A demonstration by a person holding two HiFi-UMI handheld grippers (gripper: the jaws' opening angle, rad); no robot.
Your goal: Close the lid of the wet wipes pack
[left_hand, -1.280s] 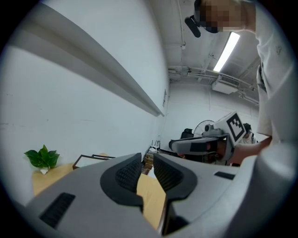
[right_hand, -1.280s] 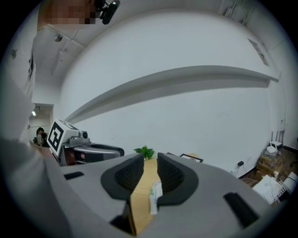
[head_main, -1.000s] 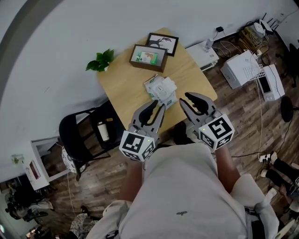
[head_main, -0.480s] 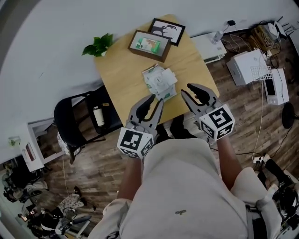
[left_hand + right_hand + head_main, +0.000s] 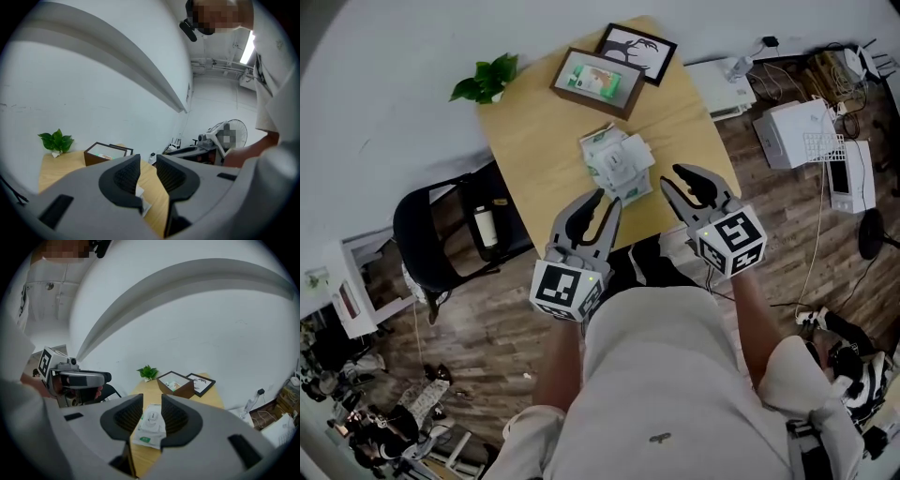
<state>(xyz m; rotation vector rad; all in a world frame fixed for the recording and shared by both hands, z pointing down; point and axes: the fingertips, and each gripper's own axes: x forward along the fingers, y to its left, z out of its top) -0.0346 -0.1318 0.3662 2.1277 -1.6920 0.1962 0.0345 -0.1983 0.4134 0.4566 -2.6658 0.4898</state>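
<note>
Left gripper (image 5: 605, 201) jaws parted and empty, right gripper (image 5: 676, 178) jaws opening around nothing, wet wipes pack (image 5: 617, 164) flat on wooden table (image 5: 534, 141), just ahead of both tips, untouched

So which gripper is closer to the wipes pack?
Left, narrowly. The left gripper hangs over the near edge of the wipes pack; the right gripper, jaws opening with nothing between, sits just off its right side.

Head view looks steeply down on the table (image 5: 534, 141); both gripper views face across it from nearby.
</note>
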